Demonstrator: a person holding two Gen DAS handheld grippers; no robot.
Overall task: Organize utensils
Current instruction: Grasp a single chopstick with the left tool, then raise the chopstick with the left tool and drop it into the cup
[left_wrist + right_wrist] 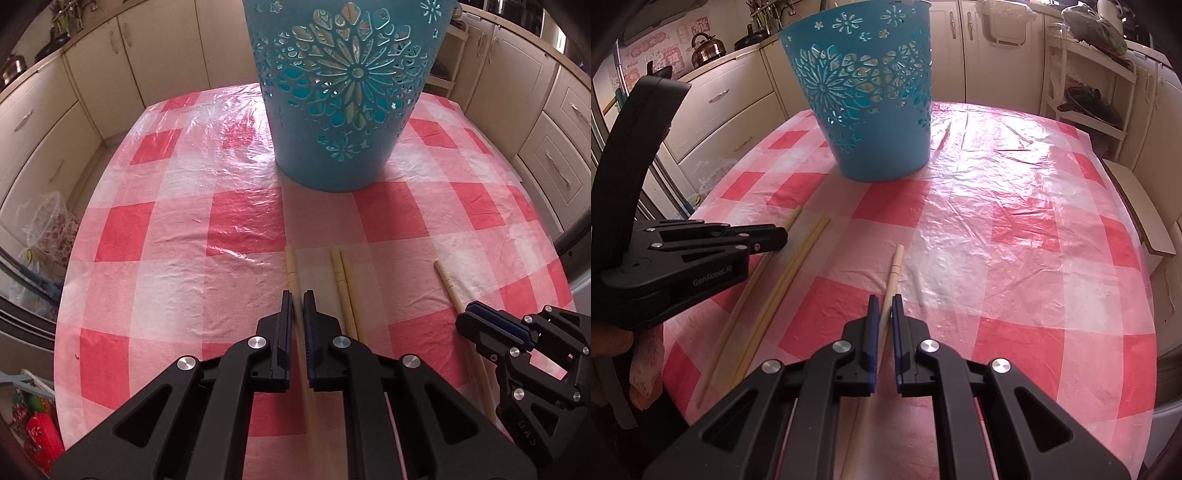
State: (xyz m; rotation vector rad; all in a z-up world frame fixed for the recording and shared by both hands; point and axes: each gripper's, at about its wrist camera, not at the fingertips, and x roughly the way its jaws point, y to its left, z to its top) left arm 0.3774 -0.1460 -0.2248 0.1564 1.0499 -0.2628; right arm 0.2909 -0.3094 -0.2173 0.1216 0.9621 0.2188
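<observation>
Several cream chopsticks lie on the red-and-white checked table. My left gripper is shut on the leftmost chopstick, low over the cloth; it also shows in the right wrist view. A pair of chopsticks lies just right of it, also seen in the right wrist view. My right gripper is shut on the rightmost chopstick; it shows in the left wrist view on that chopstick. A blue cut-out basket stands upright beyond, also in the right wrist view.
The checked plastic tablecloth covers the round table. Cream kitchen cabinets ring the table. A wooden stool stands at the right edge, a shelf rack behind it. Bags sit on the floor at left.
</observation>
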